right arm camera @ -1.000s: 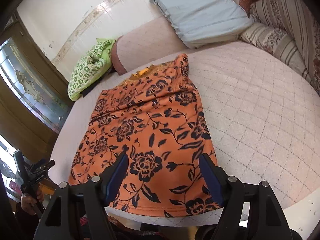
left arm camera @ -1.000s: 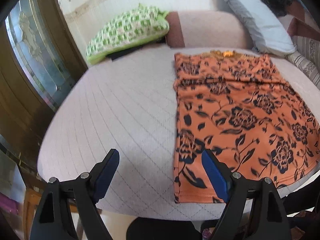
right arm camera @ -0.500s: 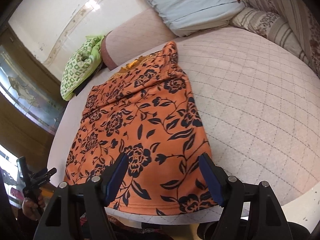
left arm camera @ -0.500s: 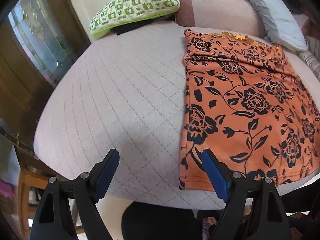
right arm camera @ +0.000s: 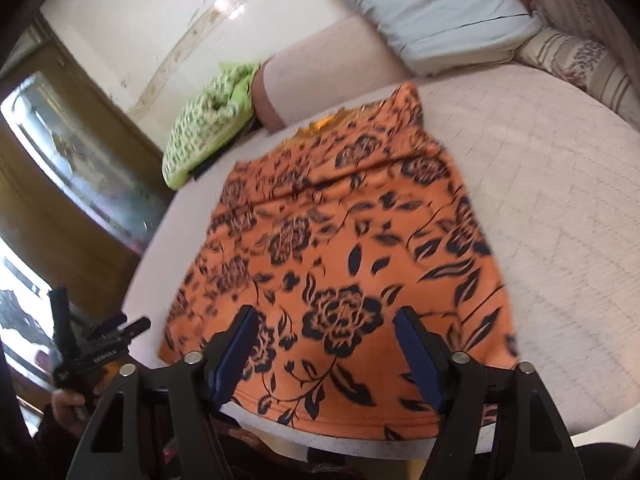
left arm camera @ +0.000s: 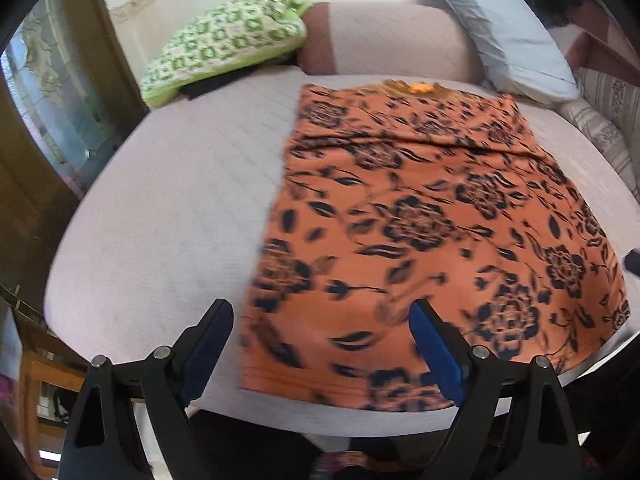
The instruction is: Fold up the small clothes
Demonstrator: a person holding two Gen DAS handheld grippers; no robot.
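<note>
Left gripper (left arm camera: 320,344) nearer garment (left arm camera: 420,220) corner

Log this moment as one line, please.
garment: orange black-flowered cloth flat on quilted bed | left gripper: opening, over near hem, empty | right gripper: closing, over hem, no grip

The orange floral garment (left arm camera: 432,216) lies flat on the quilted bed (left arm camera: 172,216); the left gripper (left arm camera: 320,340) hovers above its near left corner, jaws opening, nothing pinched.
</note>
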